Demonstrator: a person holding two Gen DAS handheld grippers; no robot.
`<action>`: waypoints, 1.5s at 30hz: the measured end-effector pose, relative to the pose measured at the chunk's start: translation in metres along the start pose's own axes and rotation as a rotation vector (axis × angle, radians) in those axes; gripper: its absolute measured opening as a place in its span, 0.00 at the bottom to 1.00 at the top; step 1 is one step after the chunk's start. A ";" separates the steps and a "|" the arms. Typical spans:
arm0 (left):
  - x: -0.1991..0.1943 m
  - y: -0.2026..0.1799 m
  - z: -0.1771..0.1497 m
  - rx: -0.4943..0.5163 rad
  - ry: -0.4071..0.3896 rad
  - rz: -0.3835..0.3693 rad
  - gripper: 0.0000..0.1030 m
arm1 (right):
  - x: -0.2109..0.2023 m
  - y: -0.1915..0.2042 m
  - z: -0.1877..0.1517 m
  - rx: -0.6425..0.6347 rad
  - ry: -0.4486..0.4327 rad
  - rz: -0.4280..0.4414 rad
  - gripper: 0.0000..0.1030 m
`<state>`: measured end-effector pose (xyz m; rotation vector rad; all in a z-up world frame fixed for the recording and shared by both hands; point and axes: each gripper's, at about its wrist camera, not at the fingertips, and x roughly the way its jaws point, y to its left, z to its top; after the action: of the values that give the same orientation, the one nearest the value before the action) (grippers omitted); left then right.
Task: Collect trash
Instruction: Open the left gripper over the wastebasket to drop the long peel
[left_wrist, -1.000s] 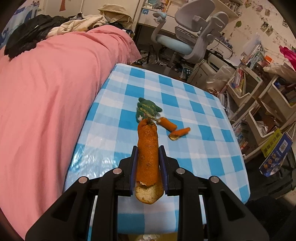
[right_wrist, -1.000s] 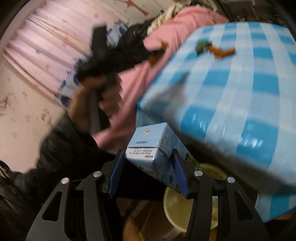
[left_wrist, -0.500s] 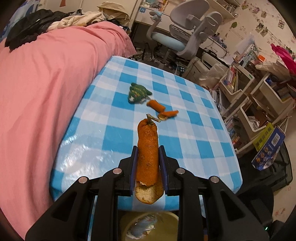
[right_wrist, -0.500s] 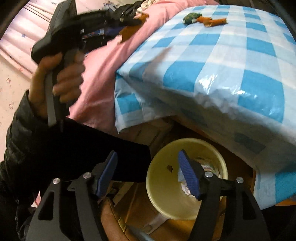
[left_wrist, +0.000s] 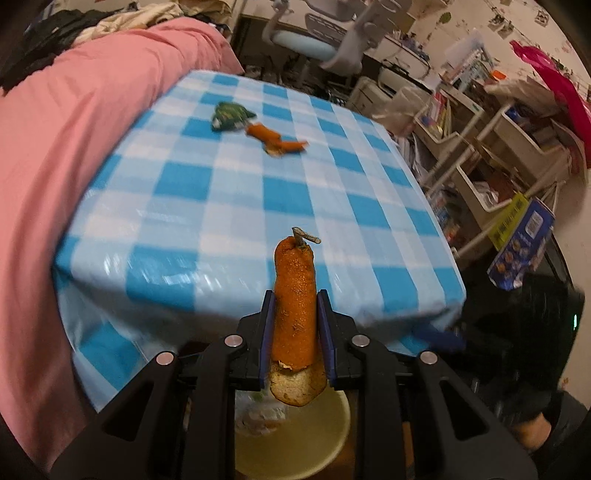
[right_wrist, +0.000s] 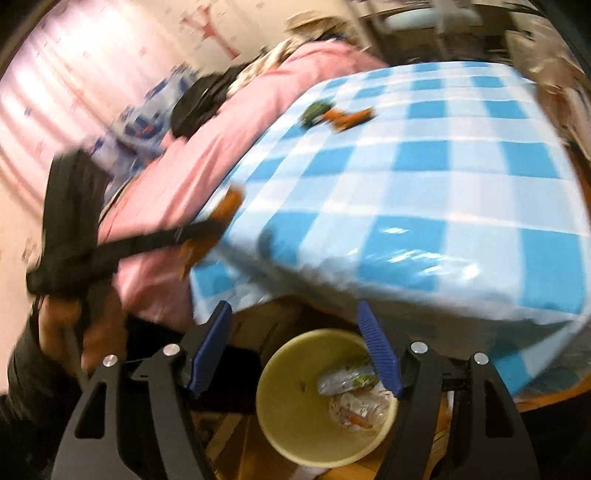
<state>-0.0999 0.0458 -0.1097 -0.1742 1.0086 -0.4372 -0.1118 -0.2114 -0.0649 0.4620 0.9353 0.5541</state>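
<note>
At the far left of the right wrist view, the person's left hand (right_wrist: 79, 328) holds the left gripper (left_wrist: 295, 314), whose blue-padded jaws are clamped on a long curled strip of orange citrus peel with a bit of stem at its tip (left_wrist: 295, 295). Seen from the left wrist, that peel hangs just past the near edge of the table under its blue-and-white checked plastic cloth (left_wrist: 258, 184), directly over the pale yellow round bin (left_wrist: 295, 446) on the floor below. The step in hand looks like the drop: the next move calls for parting these jaws so the peel falls inside the rim. Further right, the right gripper (right_wrist: 295, 339) has just been opening; its jaws stand wide with nothing between them, above the same bin, where crumpled wrappers (right_wrist: 351, 395) already lie. Still on the cloth, well away from both grippers, sit a green crumpled scrap (left_wrist: 229, 115) and smaller orange peel pieces (left_wrist: 275, 138), which remain to be collected.
</note>
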 end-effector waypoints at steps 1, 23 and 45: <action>0.001 -0.004 -0.007 0.001 0.014 -0.005 0.21 | -0.003 -0.004 0.001 0.016 -0.015 -0.012 0.68; 0.014 -0.023 -0.051 0.012 0.114 0.031 0.60 | -0.014 -0.014 0.001 0.047 -0.070 -0.037 0.69; -0.027 -0.006 -0.007 -0.071 -0.172 0.088 0.66 | -0.010 0.009 0.004 -0.084 -0.078 -0.099 0.69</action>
<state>-0.1200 0.0521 -0.0902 -0.2263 0.8598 -0.3010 -0.1152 -0.2114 -0.0507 0.3579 0.8524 0.4805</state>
